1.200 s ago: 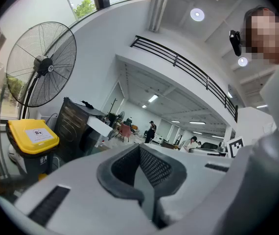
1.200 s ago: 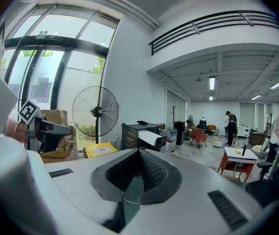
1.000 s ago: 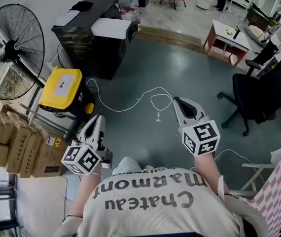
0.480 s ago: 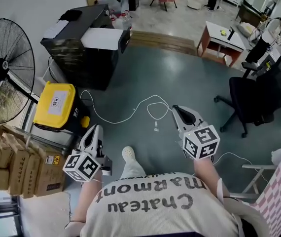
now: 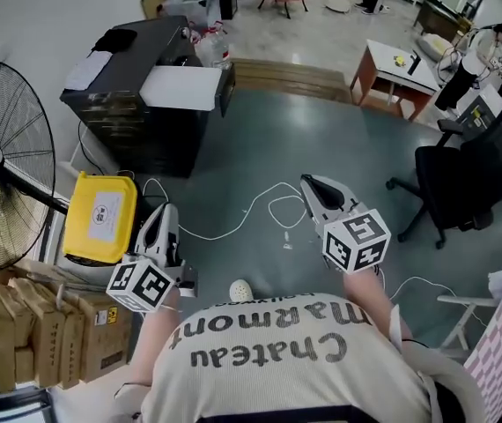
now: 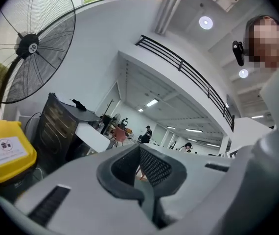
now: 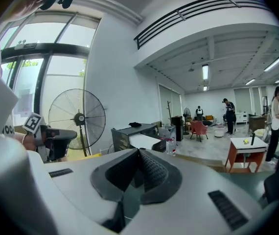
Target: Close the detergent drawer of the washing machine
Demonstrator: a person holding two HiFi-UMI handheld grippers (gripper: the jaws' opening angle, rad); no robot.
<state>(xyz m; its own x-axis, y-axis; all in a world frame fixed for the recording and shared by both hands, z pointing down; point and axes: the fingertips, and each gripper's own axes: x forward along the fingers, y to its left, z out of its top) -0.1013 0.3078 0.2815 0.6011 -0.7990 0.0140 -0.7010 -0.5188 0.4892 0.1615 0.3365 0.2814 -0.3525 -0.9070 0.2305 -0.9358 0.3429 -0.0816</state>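
Though contents hidden, yellow-lidded bin [image 5: 99,218]

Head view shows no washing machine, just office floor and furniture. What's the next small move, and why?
Probably turn to search for the washing machine; no view shows it or its drawer. Left gripper and right gripper are shut and empty, above the floor.

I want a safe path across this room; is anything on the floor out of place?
A loose white cable lies in loops across the open grey floor just ahead, running from beside the yellow-lidded bin. It looks like a likely trip hazard.
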